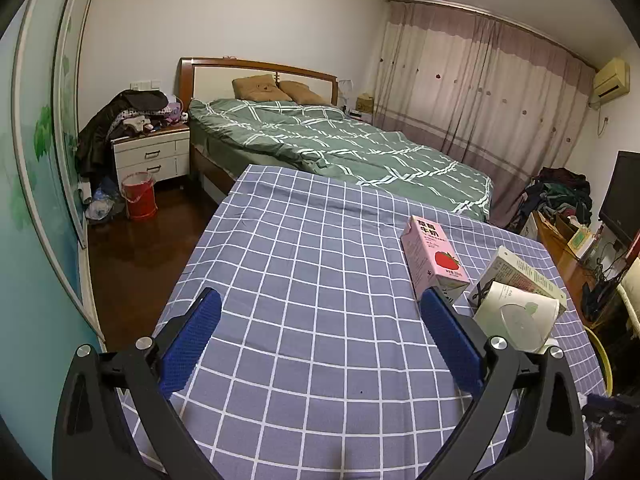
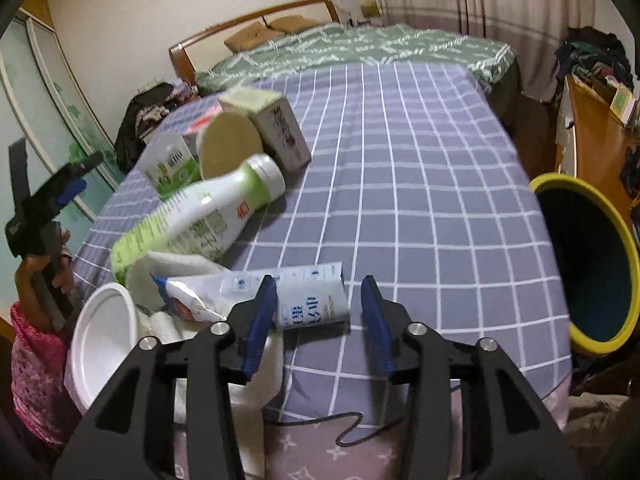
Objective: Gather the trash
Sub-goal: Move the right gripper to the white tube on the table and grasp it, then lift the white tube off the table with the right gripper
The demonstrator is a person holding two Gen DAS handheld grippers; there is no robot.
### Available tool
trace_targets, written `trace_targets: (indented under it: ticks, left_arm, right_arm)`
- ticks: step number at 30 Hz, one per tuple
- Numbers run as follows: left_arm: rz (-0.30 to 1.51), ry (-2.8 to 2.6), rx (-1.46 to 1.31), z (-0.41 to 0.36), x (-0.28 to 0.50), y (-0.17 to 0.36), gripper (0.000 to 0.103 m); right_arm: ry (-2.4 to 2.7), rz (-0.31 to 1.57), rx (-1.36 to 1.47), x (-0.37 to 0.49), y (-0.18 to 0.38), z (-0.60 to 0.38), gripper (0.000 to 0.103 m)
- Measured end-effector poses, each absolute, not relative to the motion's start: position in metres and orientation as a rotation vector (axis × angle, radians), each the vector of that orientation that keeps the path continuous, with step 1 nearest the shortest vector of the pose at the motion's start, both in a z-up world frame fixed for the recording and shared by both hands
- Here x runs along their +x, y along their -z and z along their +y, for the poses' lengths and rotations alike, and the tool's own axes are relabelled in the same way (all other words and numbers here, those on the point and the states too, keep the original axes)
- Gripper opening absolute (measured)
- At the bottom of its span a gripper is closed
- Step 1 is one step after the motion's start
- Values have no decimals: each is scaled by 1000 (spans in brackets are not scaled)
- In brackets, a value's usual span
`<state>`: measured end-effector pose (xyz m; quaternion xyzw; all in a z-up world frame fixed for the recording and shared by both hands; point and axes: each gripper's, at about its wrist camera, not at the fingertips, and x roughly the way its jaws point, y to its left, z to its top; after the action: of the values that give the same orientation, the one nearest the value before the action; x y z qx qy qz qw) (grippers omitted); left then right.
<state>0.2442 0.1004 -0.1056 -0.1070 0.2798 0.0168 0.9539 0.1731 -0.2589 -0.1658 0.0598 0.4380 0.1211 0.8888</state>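
1. Your nearest piece of trash is the crumpled white soft carton with blue print (image 2: pixel 308 298); it lies on its side at the near edge of the tabletop (image 2: pixel 420 184) under the blue-and-white checked cloth, its right end reaching into the gap ahead of your right gripper (image 2: pixel 320 322).
2. The right fingers (image 2: pixel 262 320) stand apart and grip nothing; the left-hand pad sits at or just over the carton, and whether it touches I cannot tell.
3. The left gripper (image 1: pixel 320 344) is spread wide over bare cloth, holding nothing.
4. Expect the carton to be light, probably empty, and soft; it looks already squashed, so it should give under the pads; take it across the flattened body near the right end, not the torn foil end at the left.
5. The white plastic bottle with green label (image 2: pixel 200 216) behind it is rounder and smoother, so likelier to roll or slip; grip it at the waist.
6. The yellow-rimmed round bin (image 2: pixel 624 248) waits at the right, beside the tabletop.
7. Writing: the carton carries blue Chinese characters, too distorted to read; the pink strawberry milk carton (image 1: pixel 434 258) reads 草莓牛奶; the bottle shows a red mark, unreadable.
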Motion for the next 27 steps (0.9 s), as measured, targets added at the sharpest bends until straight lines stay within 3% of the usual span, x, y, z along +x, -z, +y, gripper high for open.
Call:
trace_targets:
  ticks: [2, 3, 4, 5, 15, 17, 19, 20, 24, 27]
  left_arm:
    - [569, -33, -217, 100, 244, 106, 98]
    - [569, -32, -216, 100, 244, 106, 98]
    - [568, -31, -216, 100, 244, 106, 98]
    - [568, -31, -215, 100, 244, 106, 98]
    - [574, -33, -216, 99, 243, 106, 98]
    - [578, -33, -212, 98, 243, 107, 98]
    - [577, -36, -206, 98, 243, 106, 98]
    - [576, -38, -205, 98, 244, 106, 98]
    - [579, -44, -204, 98, 244, 107, 98]
    - [583, -42, -200, 97, 246, 108, 98]
  right_arm:
    - [-256, 920, 122, 173, 170, -257, 43]
    - [-252, 914, 119, 172, 170, -257, 33]
    - [-239, 914, 101, 172, 171, -256, 6]
    - [-235, 914, 93, 172, 171, -256, 1]
    - [-298, 841, 73, 161, 147, -261, 0]
    - [-339, 861, 59, 165, 144, -258, 7]
    - [-369, 883, 45, 170, 142, -252, 55]
    - [-385, 878, 16, 171, 140, -245, 60]
    - [-514, 807, -309, 167, 118, -214, 59]
    - [-625, 859, -516, 169, 118, -201, 59]
